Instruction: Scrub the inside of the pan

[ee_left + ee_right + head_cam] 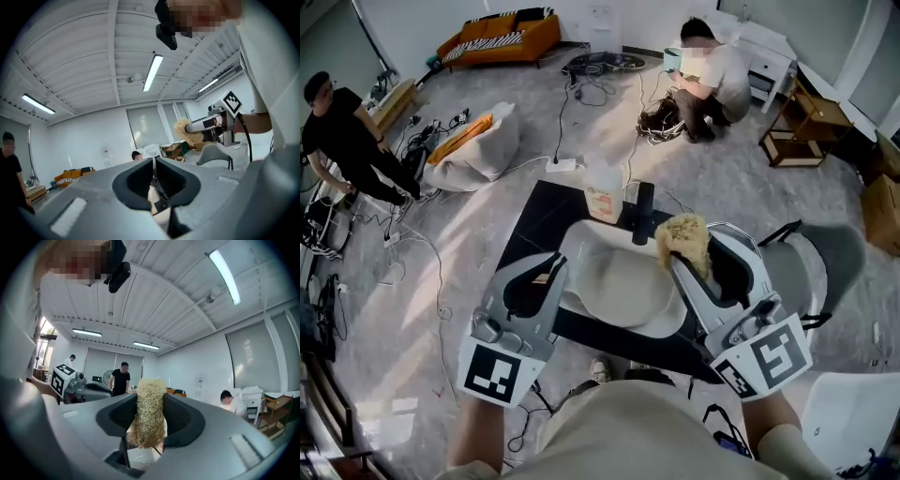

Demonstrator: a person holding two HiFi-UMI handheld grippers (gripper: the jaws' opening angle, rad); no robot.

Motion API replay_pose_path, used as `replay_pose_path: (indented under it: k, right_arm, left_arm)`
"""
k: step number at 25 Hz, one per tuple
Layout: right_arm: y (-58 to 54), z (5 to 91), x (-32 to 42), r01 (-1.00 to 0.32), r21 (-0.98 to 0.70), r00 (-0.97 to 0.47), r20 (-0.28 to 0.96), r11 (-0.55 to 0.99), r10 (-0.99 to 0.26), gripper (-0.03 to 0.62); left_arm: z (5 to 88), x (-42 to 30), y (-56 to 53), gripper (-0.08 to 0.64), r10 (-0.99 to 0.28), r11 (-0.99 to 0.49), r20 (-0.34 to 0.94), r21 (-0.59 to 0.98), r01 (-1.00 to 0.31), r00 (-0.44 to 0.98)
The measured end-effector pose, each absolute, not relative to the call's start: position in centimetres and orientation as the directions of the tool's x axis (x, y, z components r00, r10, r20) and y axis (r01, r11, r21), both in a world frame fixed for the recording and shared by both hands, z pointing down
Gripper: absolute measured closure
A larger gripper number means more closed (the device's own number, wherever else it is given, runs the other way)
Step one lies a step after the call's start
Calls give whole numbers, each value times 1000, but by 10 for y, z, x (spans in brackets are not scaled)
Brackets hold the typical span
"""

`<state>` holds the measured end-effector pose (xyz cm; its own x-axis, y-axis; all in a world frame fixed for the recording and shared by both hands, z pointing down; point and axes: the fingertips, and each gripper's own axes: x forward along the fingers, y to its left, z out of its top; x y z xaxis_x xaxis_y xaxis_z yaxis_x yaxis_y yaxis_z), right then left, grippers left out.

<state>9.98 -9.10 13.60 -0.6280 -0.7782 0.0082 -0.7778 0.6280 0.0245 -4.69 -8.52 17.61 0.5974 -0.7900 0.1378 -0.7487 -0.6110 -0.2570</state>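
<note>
Left tongs [548,270]: clenched on nothing, held high over the pan's [623,291] left edge, pointing roughly level. Right tongs [675,251]: grasping the straw-coloured scourer [682,234], held high over the pan's far right rim, likewise level. Pan: on the black table [534,220] beneath both, unheld. Risk, as I judge it: with nothing steadying the pan, scrubbing may send it sliding, and the springy scourer may slip from my grip.
</note>
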Motion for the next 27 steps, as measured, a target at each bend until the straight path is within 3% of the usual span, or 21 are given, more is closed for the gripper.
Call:
replay_pose_path:
  k: [13,27]
  right_arm:
    - [-69,95,99,-785,125,-616,-54,606,-786,419]
    - [-70,117,113,-818,140,-565,-16,558,-825,419]
  left_arm:
    - [139,-56,-72,558,-831,-542,24,-253,-801,555]
    - [159,-59,-70,558,-835,-548,61,-186,-816,547]
